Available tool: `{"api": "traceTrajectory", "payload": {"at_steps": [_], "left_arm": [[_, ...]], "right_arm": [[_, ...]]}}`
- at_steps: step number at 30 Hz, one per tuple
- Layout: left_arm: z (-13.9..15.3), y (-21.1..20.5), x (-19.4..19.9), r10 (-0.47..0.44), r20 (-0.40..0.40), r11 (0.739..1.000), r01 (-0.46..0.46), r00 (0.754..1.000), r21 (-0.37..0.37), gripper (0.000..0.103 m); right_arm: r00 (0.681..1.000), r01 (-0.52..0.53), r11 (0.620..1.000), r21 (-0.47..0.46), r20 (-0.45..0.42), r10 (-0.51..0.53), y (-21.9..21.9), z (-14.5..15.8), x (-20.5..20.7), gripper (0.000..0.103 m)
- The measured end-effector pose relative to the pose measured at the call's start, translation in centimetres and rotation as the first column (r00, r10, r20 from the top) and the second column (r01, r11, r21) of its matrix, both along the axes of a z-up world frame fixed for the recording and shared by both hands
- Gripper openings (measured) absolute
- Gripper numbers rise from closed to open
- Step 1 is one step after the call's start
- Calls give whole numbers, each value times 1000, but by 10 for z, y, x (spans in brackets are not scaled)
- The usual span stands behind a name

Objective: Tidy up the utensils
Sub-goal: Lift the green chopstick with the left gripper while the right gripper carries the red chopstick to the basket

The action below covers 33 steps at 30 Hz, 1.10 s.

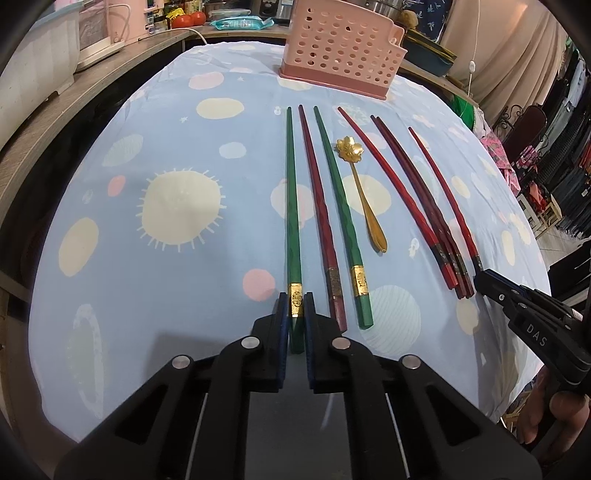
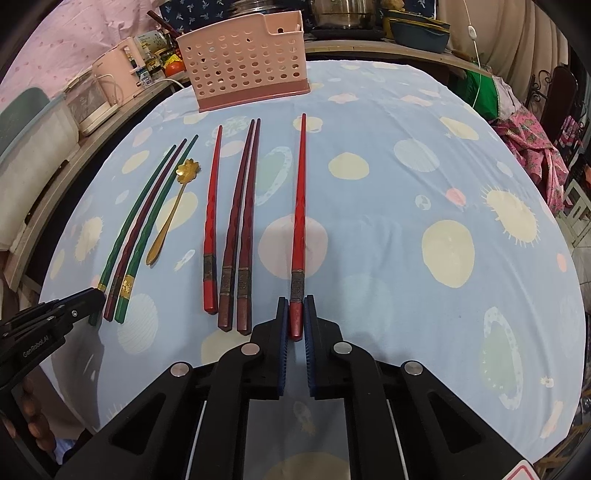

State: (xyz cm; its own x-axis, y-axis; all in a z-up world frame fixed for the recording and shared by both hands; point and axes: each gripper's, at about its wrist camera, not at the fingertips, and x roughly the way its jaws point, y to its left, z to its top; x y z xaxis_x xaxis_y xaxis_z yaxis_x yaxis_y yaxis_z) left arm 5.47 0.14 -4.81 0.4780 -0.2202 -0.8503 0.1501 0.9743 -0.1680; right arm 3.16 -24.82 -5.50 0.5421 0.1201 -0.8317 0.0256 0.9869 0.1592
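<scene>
Several chopsticks lie side by side on the spotted blue tablecloth point(image 1: 166, 122), tips toward a pink perforated holder point(image 1: 340, 48) at the far edge. My left gripper point(image 1: 295, 306) is shut on the thick end of the leftmost green chopstick point(image 1: 291, 206). Beside that one lie a dark red chopstick point(image 1: 317, 206), a second green one point(image 1: 338, 206) and a gold flower-headed spoon point(image 1: 364, 195). My right gripper point(image 2: 295, 310) is shut on the butt of the rightmost red chopstick point(image 2: 300, 206). Left of it lie two dark red chopsticks point(image 2: 240, 221) and another red one point(image 2: 211, 214).
A wooden counter point(image 1: 55, 122) runs along the left with a pink kettle point(image 2: 114, 70), white appliances and tomatoes point(image 1: 188, 18). Pots and bowls point(image 2: 421, 29) stand behind the holder. Patterned cloth point(image 2: 532, 147) hangs past the table's right edge. A hand point(image 2: 33, 413) holds the left gripper's handle.
</scene>
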Motion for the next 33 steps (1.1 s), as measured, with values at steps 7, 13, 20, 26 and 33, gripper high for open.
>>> {"api": "traceTrajectory", "payload": {"at_steps": [7, 13, 20, 26, 33], "left_arm": [[5, 4, -1, 16, 9, 1000, -16, 1000, 2, 7], [22, 10, -2, 30, 54, 1000, -30, 998, -6, 7], [47, 16, 1, 45, 107, 999, -42, 993, -33, 7], [77, 19, 10, 55, 177, 997, -45, 983, -58, 7], [118, 27, 28, 80, 274, 996, -64, 958, -68, 7]], "right_arm": [[1000, 8, 1000, 0, 9, -8, -3, 4, -1, 7], [999, 21, 1000, 3, 46, -21, -9, 19, -3, 7], [993, 41, 999, 31, 108, -44, -19, 46, -1, 7], [981, 53, 996, 66, 180, -64, -29, 77, 4, 7], [961, 79, 992, 102, 256, -103, -46, 113, 19, 7]]}}
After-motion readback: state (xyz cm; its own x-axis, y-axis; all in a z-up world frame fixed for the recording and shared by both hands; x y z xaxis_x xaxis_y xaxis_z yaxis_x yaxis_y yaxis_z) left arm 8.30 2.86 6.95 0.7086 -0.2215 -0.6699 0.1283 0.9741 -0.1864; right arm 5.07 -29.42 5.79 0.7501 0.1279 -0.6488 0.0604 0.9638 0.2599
